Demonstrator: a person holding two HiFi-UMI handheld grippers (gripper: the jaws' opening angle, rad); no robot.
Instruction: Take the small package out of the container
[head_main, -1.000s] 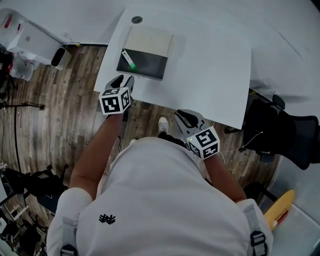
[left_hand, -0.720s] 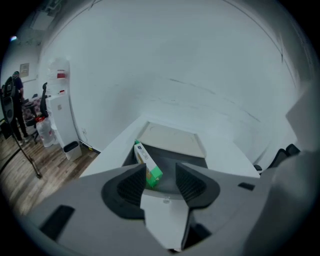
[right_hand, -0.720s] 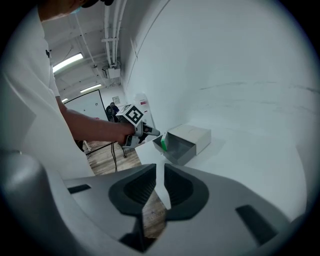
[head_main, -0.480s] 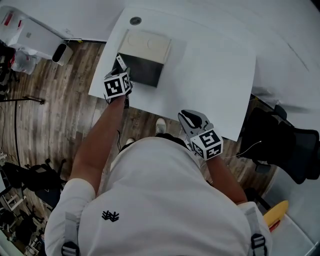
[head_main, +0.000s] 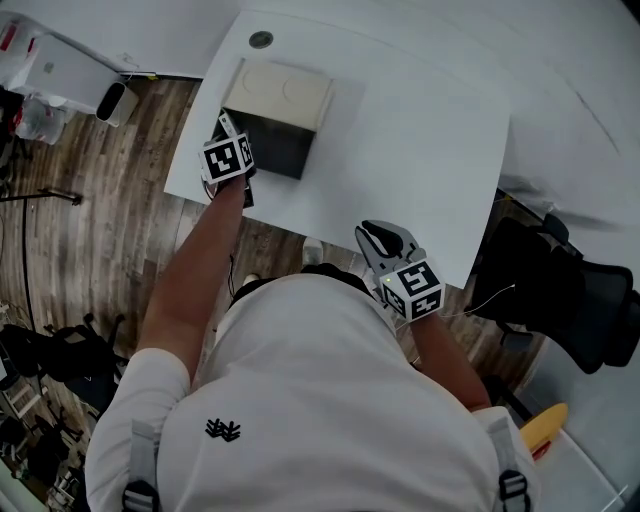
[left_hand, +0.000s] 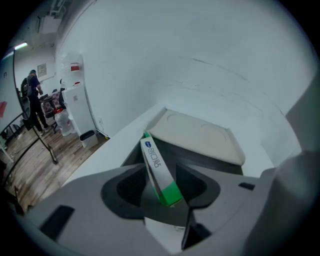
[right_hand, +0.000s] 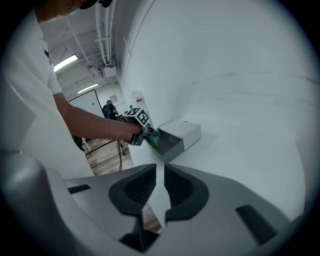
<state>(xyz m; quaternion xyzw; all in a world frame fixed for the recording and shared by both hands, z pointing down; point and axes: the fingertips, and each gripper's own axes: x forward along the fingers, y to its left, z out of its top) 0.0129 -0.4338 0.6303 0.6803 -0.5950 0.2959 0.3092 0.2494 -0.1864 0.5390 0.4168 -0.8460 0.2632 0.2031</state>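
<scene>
A box-shaped container (head_main: 280, 90) with a beige lid part and a dark open inside sits at the white table's far left. In it leans the small package (left_hand: 154, 160), a thin white box with a green end. My left gripper (head_main: 228, 135) is at the container's near left corner. In the left gripper view its jaws (left_hand: 165, 192) stand wide on either side of the package's green end, with no press on it that I can see. My right gripper (head_main: 378, 235) hangs at the table's near edge, jaws together and empty (right_hand: 160, 185). The right gripper view shows the container (right_hand: 182, 131) ahead.
The white table (head_main: 420, 130) has a round grommet (head_main: 261, 40) behind the container. A black chair (head_main: 560, 290) stands at the right. White appliances (head_main: 60, 70) sit on the wooden floor at the left. A person (left_hand: 35, 97) stands far off.
My left gripper has moved forward from the table's near edge to the container, and its jaws now flank the package. The right gripper has stayed about where it was.
</scene>
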